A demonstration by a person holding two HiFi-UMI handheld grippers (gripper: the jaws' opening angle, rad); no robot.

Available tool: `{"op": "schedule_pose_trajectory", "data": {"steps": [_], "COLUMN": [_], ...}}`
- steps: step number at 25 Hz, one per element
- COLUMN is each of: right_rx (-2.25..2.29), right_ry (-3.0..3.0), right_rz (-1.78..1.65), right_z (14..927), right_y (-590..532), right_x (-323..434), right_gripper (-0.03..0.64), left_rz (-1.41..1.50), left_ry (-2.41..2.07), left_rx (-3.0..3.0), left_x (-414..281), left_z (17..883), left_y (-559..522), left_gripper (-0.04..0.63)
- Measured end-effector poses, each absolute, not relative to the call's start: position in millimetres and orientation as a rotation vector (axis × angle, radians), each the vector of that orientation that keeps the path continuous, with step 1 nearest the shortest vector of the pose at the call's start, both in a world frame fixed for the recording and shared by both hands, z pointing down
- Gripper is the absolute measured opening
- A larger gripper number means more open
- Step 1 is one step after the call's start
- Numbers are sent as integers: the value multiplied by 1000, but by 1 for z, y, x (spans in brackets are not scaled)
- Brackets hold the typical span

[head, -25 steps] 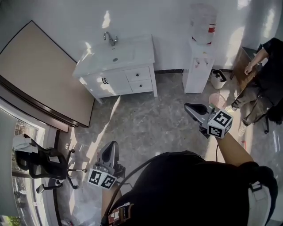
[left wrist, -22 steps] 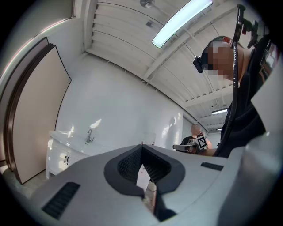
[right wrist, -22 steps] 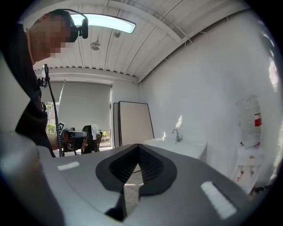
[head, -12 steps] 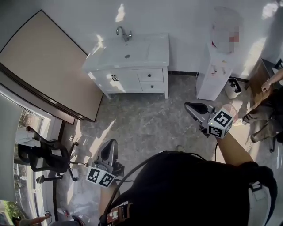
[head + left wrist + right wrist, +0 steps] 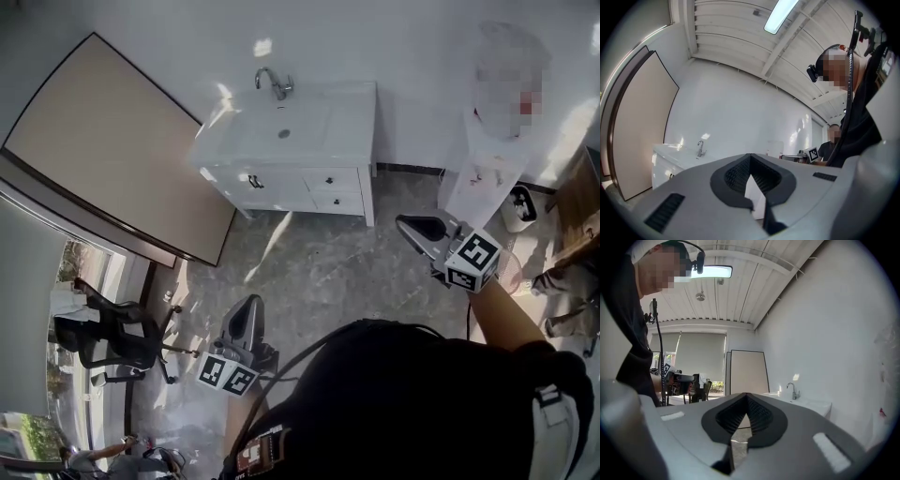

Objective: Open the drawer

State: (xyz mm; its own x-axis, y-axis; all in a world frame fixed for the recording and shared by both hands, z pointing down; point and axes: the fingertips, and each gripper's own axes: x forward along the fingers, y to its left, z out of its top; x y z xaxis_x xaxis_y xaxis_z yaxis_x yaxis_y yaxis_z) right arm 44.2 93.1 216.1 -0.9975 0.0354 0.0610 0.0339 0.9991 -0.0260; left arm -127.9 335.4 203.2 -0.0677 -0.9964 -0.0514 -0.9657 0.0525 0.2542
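ROOM W/ VANITY: A person stands on a grey stone-look floor (image 5: 309,272) in a white-walled rm, a two-jaw tool in each hand. They face a white vanity (image 5: 281,150) w/ basin and chrome tap (image 5: 274,82) set against the far wall.

The left gripper (image 5: 250,302) is held low at the person's left side. The right gripper (image 5: 403,223) is out fwd at the right. Both point about level toward the wall. Seen along its own jaws, the left gripper's fingers meet at the tips, pressed together w/ nothing btwn them. The right gripper's fingers are likewise closed on each other and empty.

The top drawer (image 5: 335,178) and lower drawer (image 5: 338,200) sit stacked at the vanity's right end, each w/ a small dark knob, both pushed in flush w/ the front. Left of them the cabinet doors (image 5: 251,183), w/ dark handles, are closed too. Both grippers are well apart from the vanity, w/ bare floor btwn.

Bkgd: a large beige panel (image 5: 112,141) w/ dark edging stands along the left wall. A white water dispenser (image 5: 487,178) stands right of the vanity, a small bin (image 5: 518,208) just beyond it. A black office chair (image 5: 108,337) is near the window at lower left.
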Motion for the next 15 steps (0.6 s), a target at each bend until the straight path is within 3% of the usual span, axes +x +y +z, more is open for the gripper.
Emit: {"op": "schedule_pose_trajectory", "data": {"steps": [8,15], "right_rx": [40,238], "right_ry": [-3071,-3049], "right_rz": [79,55], "right_z": [233,229], "right_y": [28,-2], "right_x": [44,7], "right_gripper": [-5,-5], "left_rz": [-315,-338], "left_ry": [-2095,-1952], "left_rx": [2100,2240], "left_x": [-141,-207], "left_z": [215,220], "left_y": [260,208], "left_gripper": [-6,-6]}}
